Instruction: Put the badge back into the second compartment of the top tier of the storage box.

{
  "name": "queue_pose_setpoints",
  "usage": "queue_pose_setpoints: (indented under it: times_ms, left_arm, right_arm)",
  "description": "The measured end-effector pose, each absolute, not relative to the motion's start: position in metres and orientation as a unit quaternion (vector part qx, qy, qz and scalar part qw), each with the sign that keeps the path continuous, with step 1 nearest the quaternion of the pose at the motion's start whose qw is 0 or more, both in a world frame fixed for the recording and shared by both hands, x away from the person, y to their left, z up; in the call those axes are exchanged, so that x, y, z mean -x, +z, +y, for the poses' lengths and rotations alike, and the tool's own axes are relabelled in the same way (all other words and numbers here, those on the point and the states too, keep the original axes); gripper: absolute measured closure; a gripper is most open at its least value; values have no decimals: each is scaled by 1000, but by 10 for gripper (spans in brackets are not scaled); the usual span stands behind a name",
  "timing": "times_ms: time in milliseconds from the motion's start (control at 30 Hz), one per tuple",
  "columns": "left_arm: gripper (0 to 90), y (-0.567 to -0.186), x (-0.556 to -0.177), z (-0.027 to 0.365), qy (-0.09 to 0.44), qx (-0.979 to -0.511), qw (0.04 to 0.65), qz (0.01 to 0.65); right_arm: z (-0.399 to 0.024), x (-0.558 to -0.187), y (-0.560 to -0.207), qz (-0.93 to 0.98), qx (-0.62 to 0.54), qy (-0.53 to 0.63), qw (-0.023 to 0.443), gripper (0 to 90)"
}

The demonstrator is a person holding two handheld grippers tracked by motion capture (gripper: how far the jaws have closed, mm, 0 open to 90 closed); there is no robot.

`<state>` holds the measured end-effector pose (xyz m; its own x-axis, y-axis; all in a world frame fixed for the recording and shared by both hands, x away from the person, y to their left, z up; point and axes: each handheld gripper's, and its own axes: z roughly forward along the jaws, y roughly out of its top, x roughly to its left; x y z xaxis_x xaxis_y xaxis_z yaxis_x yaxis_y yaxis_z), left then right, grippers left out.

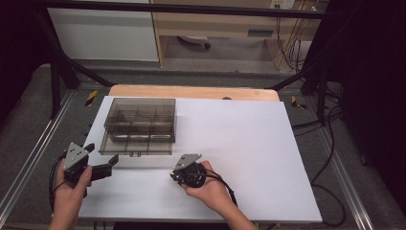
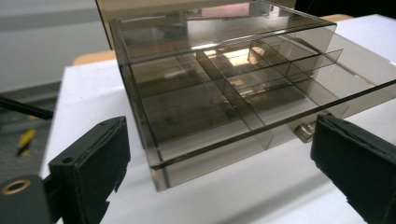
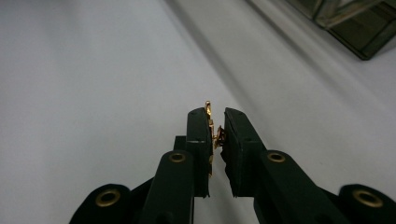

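Gold thing (image 3: pixel 214 133) sat squeezed in your right gripper (image 3: pixel 215 122), near the box (image 1: pixel 139 125); your left gripper (image 2: pixel 219 154) stood wide open.

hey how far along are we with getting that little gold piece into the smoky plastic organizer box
Done: the right gripper is clamped on the small gold piece. In hand: it sits over the white table, short of the organizer box. Left: placing the piece in a compartment; the left gripper waits open by the box.

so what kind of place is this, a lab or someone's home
Most likely a lab or recording workspace: a white-topped table inside a black metal frame, loose cables along the back wall, and a smoked clear drawer box set out for handling.
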<state>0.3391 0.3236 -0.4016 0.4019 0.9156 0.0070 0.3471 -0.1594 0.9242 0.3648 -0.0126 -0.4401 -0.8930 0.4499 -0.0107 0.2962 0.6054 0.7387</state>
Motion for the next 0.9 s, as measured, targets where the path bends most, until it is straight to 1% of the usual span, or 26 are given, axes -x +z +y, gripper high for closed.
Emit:
queue_pose_setpoints:
  times_ms: [67,367,467,533,600,900]
  left_arm:
    - [43,-403,-340,323,296,-695,468,458]
    - [43,-402,-339,323,302,-692,468,459]
    - [39,-402,-339,323,318,-696,454,456]
    - [47,-401,-338,323,315,-692,460,459]
    - [37,-401,-337,325,311,-691,464,459]
    - [41,-399,-338,330,320,-687,467,456]
  right_arm:
    - [-7,-366,-441,892,-207,392,93,810]
    - [15,-362,-438,898,-184,390,89,810]
    - [18,-363,-440,897,-186,390,87,810]
    - [20,-361,-438,897,-183,392,89,810]
    - [22,-359,-437,896,-183,394,91,810]
    - [28,-358,-428,890,-187,404,103,809]
